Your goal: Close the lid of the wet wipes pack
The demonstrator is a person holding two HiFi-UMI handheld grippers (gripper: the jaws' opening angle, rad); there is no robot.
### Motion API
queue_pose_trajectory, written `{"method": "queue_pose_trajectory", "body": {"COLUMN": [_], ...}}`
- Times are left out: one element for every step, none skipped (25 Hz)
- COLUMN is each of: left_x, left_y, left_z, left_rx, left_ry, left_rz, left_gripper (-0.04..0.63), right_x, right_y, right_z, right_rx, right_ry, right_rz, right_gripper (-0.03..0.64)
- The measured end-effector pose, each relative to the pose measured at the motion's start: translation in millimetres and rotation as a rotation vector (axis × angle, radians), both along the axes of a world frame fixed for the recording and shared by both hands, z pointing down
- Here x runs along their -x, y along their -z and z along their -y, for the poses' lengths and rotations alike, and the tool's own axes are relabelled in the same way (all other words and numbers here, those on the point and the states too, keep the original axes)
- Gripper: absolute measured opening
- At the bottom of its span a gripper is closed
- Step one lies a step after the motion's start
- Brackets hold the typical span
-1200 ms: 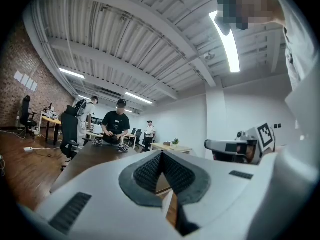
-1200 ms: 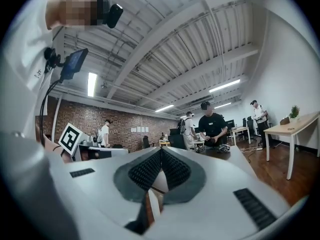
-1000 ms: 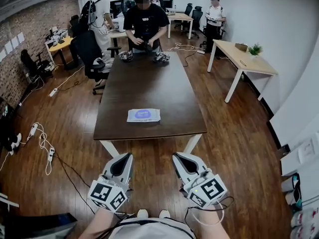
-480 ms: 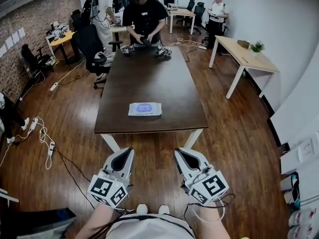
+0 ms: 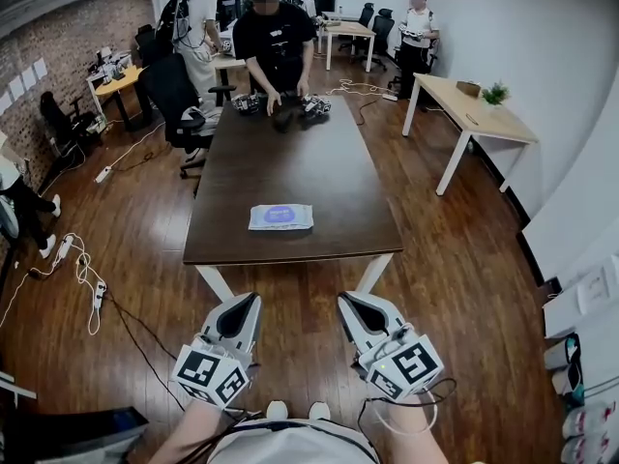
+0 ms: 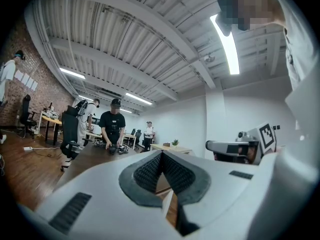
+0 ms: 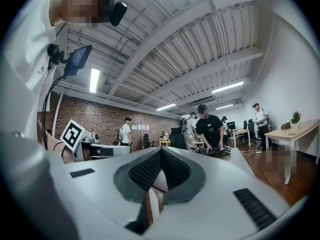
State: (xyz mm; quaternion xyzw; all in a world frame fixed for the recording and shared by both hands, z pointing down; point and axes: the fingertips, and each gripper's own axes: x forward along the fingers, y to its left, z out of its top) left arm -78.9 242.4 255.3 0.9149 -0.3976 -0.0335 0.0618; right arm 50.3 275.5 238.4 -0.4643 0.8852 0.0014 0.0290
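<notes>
Left tongs (image 5: 243, 304), right tongs (image 5: 347, 304): both closed, empty, level near body, well short of surface; looks like rest pose. Ahead, dark wooden surface (image 5: 290, 153). Wet wipes pack (image 5: 280, 217) flat near front edge: soft white pouch, purple oval lid, open or shut unclear.

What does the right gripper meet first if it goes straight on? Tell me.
The right gripper, shut, points level at the near end of the brown table. Likely that edge comes first; held higher, it would pass above the tabletop. Height unclear.
</notes>
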Motion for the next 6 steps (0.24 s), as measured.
{"method": "queue_pose_trajectory", "body": {"left_x": [0.1,0.5,1.1,1.6,2.0,2.4], "left_y": [0.1,-0.4,-1.1,-0.9,0.2,1.8], "left_z": [0.1,0.4,0.8,1.0,1.0,0.9], "left_rx": [-0.001,-0.005,-0.009,-0.010,-0.009,-0.006], "left_ry": [-0.001,-0.003,-0.005,-0.006,-0.005,-0.003], "left_rz": [0.000,-0.002,-0.005,-0.006,-0.005,-0.003], "left_gripper": [0.002,0.002,0.002,0.002,0.002,0.002], "right_x": [0.5,1.1,1.9,2.7,3.6,4.5], "right_y": [0.0,0.3,0.8,1.3,1.7,1.9], "right_z": [0.0,0.1,0.3,0.4,0.4,0.4], "right_rx": [-0.001,-0.002,-0.004,-0.005,-0.006,-0.007], "right_ry": [0.000,0.000,0.001,0.002,0.003,0.004], "right_rz": [-0.002,-0.004,-0.005,-0.007,-0.008,-0.010], "right_gripper": [0.008,0.006,0.006,0.006,0.006,0.008]}}
